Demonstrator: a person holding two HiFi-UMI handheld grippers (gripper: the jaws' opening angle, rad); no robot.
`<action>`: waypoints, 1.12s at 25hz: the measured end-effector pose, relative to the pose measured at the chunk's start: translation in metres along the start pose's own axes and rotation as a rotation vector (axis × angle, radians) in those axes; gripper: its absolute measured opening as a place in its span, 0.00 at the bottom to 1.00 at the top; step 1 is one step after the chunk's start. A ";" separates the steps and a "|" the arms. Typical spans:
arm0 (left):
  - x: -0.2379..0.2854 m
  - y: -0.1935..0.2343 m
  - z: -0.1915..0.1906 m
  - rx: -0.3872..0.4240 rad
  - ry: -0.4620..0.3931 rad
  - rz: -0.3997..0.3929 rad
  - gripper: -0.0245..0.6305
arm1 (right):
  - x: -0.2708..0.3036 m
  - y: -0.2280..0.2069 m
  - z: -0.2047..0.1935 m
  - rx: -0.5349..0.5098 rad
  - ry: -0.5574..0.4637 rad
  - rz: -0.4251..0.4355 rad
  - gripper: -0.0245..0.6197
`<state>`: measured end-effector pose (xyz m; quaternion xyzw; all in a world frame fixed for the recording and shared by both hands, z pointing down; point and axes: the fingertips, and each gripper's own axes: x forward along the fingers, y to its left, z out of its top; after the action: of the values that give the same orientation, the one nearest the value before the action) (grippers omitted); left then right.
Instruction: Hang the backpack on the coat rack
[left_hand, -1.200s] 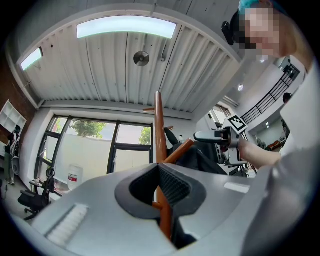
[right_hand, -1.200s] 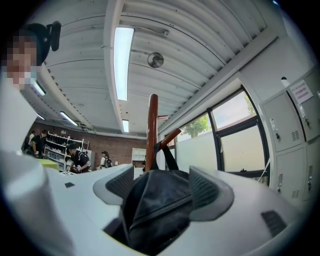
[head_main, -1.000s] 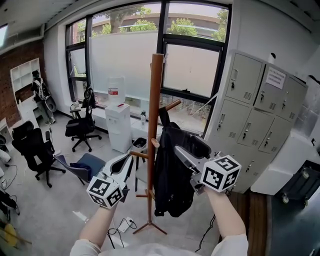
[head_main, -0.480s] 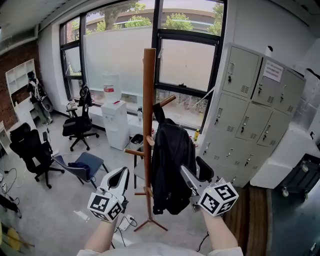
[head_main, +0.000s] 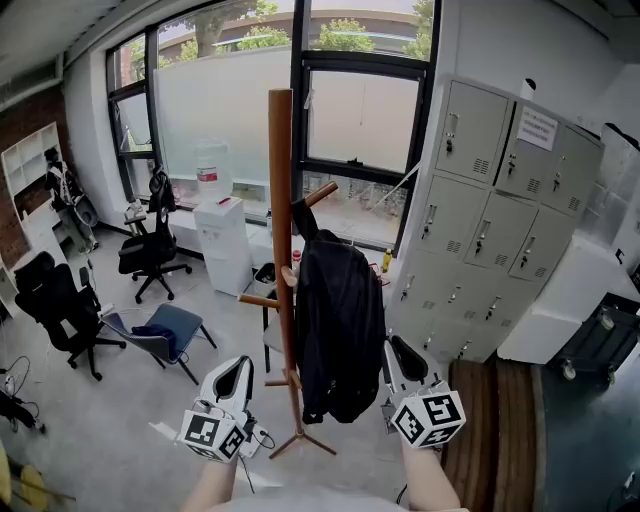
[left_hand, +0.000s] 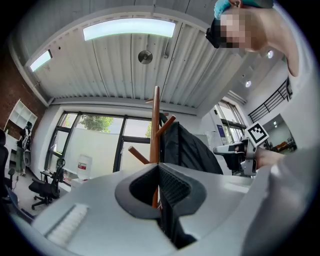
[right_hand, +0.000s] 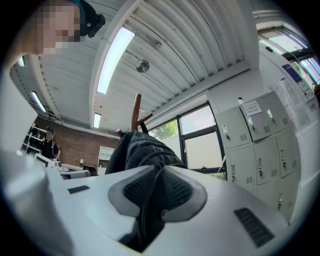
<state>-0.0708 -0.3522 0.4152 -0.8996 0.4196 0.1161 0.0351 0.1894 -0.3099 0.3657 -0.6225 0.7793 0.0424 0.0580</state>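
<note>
Right gripper (head_main: 398, 348) just closing on nothing, low beside hanging backpack (head_main: 340, 320), left gripper (head_main: 240, 364) closed.

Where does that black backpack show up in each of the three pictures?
Head view: backpack hangs at centre, right of the coat rack.
Left gripper view: backpack just right of centre.
Right gripper view: backpack just left of centre.
Shared landmark: the coat rack's wooden pole, beside the backpack in every view.
</note>
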 end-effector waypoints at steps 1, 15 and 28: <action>-0.002 0.000 -0.004 -0.009 0.005 0.006 0.05 | -0.002 -0.002 -0.007 -0.003 0.011 -0.010 0.13; -0.029 0.001 -0.045 -0.006 0.053 0.050 0.05 | -0.033 -0.030 -0.087 0.065 0.115 -0.166 0.05; -0.029 0.007 -0.069 -0.034 0.083 0.076 0.05 | -0.038 -0.032 -0.115 0.053 0.165 -0.194 0.05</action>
<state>-0.0819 -0.3458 0.4893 -0.8874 0.4528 0.0870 -0.0021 0.2249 -0.2964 0.4848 -0.6945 0.7185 -0.0355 0.0137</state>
